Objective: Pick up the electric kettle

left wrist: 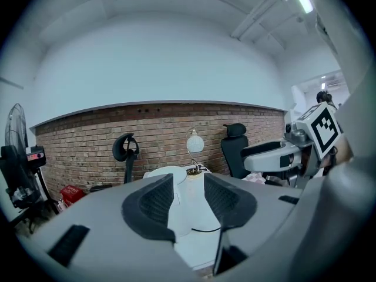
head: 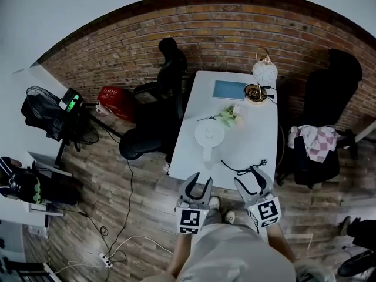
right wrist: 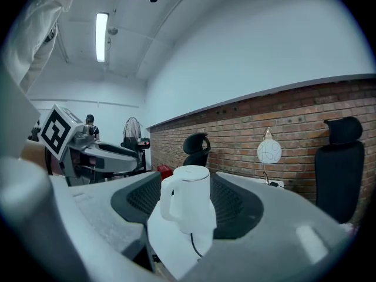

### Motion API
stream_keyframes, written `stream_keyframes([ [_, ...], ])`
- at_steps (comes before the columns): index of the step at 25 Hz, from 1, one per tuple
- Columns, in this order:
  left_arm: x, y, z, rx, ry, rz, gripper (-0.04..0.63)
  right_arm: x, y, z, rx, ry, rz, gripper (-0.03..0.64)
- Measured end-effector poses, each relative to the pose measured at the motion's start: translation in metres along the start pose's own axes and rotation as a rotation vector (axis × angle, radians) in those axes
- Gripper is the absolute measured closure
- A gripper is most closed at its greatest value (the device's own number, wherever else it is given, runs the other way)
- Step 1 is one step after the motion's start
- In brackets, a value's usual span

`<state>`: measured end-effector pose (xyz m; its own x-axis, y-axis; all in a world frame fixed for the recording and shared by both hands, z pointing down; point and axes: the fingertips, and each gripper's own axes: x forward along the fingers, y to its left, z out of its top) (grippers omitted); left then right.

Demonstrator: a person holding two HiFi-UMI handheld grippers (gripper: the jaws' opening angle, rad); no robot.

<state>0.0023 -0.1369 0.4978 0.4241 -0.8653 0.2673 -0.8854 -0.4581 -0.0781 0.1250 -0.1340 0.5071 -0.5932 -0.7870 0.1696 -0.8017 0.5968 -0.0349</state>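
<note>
The white electric kettle (head: 210, 135) stands on the white table (head: 258, 137), its handle turned toward the near edge. Both grippers hover just off that near edge, apart from the kettle. My left gripper (head: 196, 185) is open with nothing between its fingers; in its own view the kettle (left wrist: 179, 211) shows partly behind the left jaw. My right gripper (head: 253, 183) is also open and empty. The right gripper view has the kettle (right wrist: 189, 207) straight ahead, beyond the jaws, with its handle on the left.
A black cable (head: 247, 169) lies on the table's near right. Farther back are flowers (head: 229, 116), a blue book (head: 229, 90), a bowl (head: 255, 92) and a globe lamp (head: 265, 71). Black office chairs (head: 155, 119) (head: 326, 107) flank the table.
</note>
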Motion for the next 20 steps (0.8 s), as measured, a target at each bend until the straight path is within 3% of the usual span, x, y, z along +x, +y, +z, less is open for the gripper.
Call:
stream_keyframes([
  [20,0.05,0.029,-0.03,-0.025,0.085,-0.014,0.413,0.056,-0.018,-0.015,-0.025,0.037,0.021,0.354],
])
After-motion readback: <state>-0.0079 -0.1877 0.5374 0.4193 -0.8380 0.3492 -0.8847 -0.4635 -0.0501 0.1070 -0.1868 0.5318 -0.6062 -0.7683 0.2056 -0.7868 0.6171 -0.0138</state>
